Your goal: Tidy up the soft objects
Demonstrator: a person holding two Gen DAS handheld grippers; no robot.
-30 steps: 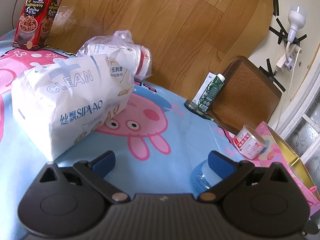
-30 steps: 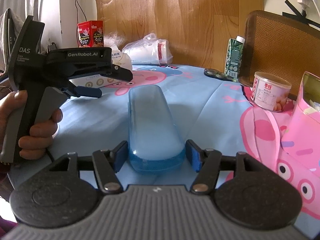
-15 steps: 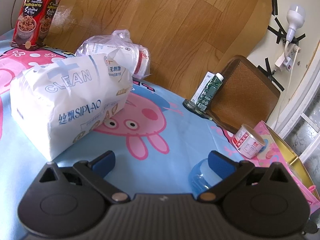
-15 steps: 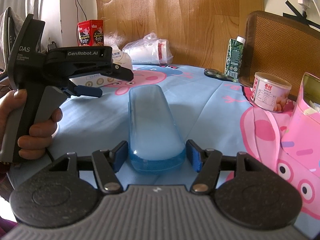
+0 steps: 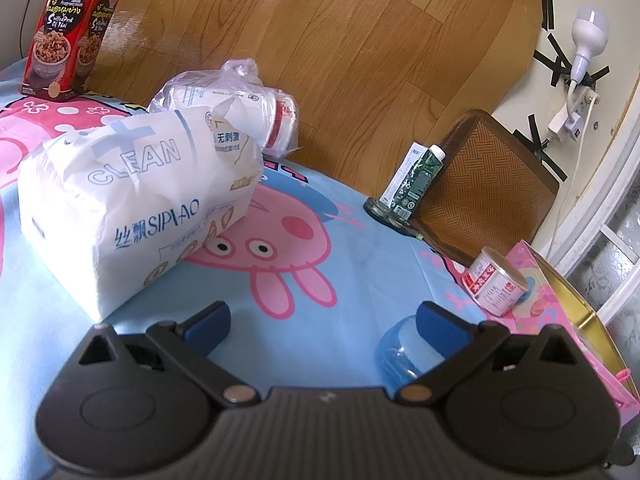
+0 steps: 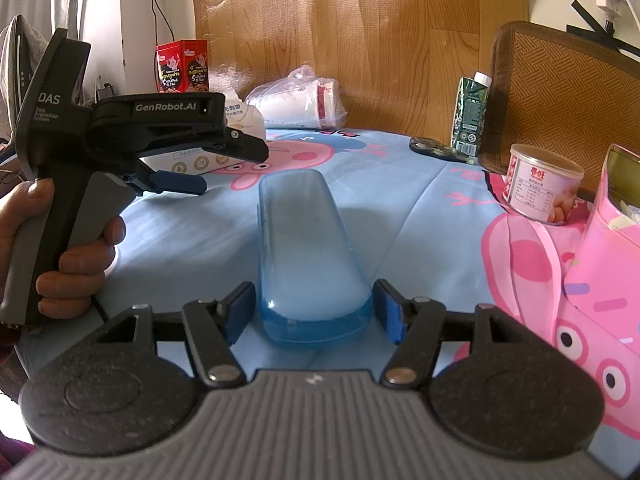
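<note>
**Inspector A:** Nearest item, right wrist view: a translucent blue case (image 6: 310, 248), long, rounded at the ends, milky on top and deeper blue at the near rim. It lies flat on the cartoon-pig tablecloth (image 6: 420, 216), its near end between the pads of the right gripper (image 6: 314, 312). A narrow gap shows on each side; the pads do not press it.

**Inspector B:** Agreed. The left gripper (image 5: 323, 318) stands wide, nothing between its fingers. From the left wrist view only the case's end (image 5: 400, 344) shows, behind the right-hand finger.

**Inspector A:** The right view alone shows the left gripper's body, marked "GenRobot.AI" and "DAS Data Acquisition System", and the hand (image 6: 68, 256) around its grip.

**Inspector B:** The left view alone gives the tissue pack (image 5: 136, 204) in full: white, soft, crumpled wrapper, printed "CLEAN" and "SIPIAO" with Chinese characters. It sits mid-table, left of the pig's face.

**Inspector A:** Behind it, touching, a clear plastic bag of white rolls (image 5: 236, 108); its print is too small to read.

**Inspector B:** To the right, a pink gift bag (image 6: 600, 264) and a small tin (image 6: 540, 188) with a red label in Chinese. Farther back, a dark green carton (image 5: 416, 184) stands against a woven board (image 5: 488, 188). Farthest, a red snack box (image 5: 68, 32); its lettering is partly legible only.
</note>
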